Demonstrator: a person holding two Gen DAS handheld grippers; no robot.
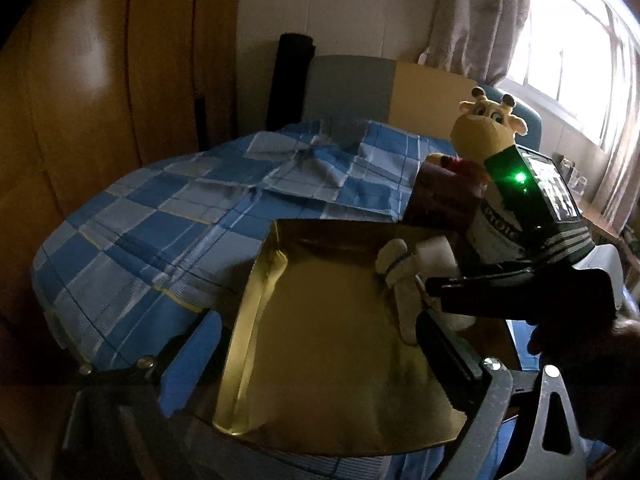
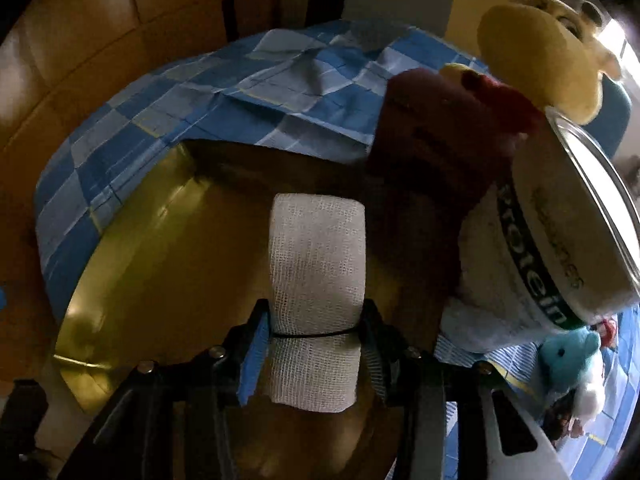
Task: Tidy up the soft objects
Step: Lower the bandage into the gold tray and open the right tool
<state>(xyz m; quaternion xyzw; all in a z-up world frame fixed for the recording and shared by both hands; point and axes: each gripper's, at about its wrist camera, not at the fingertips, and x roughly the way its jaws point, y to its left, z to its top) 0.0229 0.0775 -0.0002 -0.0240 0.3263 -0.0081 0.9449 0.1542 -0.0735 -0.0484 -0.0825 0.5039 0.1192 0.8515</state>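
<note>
left wrist view first: the left gripper [image 1: 316, 364] has its jaws spread really wide, one finger at each side of the gold tray [image 1: 320, 360], and i can't see either pad actually pressing on it, so it looks like it's got hold of nothing. the tray sits on a bed with a blue checked bedspread [image 1: 160, 216], shiny gold inside with a raised rim. at the tray's right side the right gripper [image 1: 404, 280] comes in from the right with a white gauze roll [image 1: 400, 268] between its fingers, right over the tray's inner edge. behind that there's a giraffe plush [image 1: 488, 120] wearing a green and white striped top, standing just beside a dark brown box [image 1: 444, 196]. a green light glows on the right gripper's body. wooden wardrobe on the left, curtain and bright window top right.

right wrist view: the right gripper [image 2: 316, 340] is part way open but clamped on the gauze roll [image 2: 316, 264], pads touching both sides low down, where a thin black band rings it. the roll stands up along the fingers, over the gold tray [image 2: 140, 260]. can't tell if its far end touches the tray floor. to the right is a white tub [image 2: 560, 240] with "protein" in a green band, tipped over, with the giraffe plush [image 2: 540, 52] above it. a small teal plush [image 2: 568, 356] lies at the lower right on the bedspread [image 2: 160, 120].
</note>
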